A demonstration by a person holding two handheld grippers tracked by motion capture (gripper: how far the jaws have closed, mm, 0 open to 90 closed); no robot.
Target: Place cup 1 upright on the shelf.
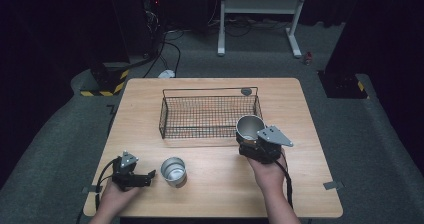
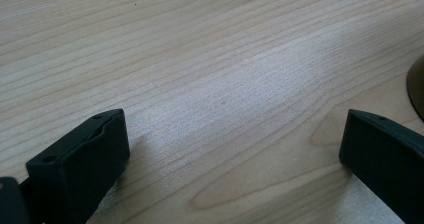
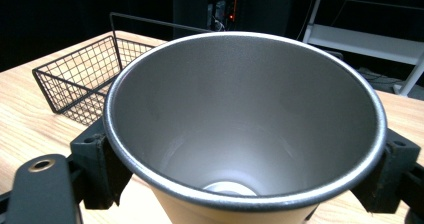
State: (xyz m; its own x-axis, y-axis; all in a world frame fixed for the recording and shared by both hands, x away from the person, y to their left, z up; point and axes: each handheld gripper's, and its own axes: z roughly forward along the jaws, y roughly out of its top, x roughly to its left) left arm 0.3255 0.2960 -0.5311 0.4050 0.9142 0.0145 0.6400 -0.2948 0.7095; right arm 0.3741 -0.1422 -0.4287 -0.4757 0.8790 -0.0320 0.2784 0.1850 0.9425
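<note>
My right gripper (image 1: 248, 139) is shut on a steel cup (image 1: 249, 126), held upright just off the front right corner of the black wire basket (image 1: 210, 115). In the right gripper view the cup (image 3: 240, 109) is clamped between both jaws, its mouth open toward the camera and empty inside. A second steel cup (image 1: 173, 171) stands upright near the table's front left. My left gripper (image 1: 149, 177) rests on the table just left of it, open, with bare wood between its jaws (image 2: 235, 139). That cup's edge (image 2: 418, 86) shows at the far right of the left gripper view.
The wire basket (image 3: 80, 79) is empty and sits mid-table toward the back. A small dark round disc (image 1: 246, 91) lies on the wooden table (image 1: 300, 184) behind the basket's right corner. Beyond the table are a white stand (image 1: 260, 6) and floor cables.
</note>
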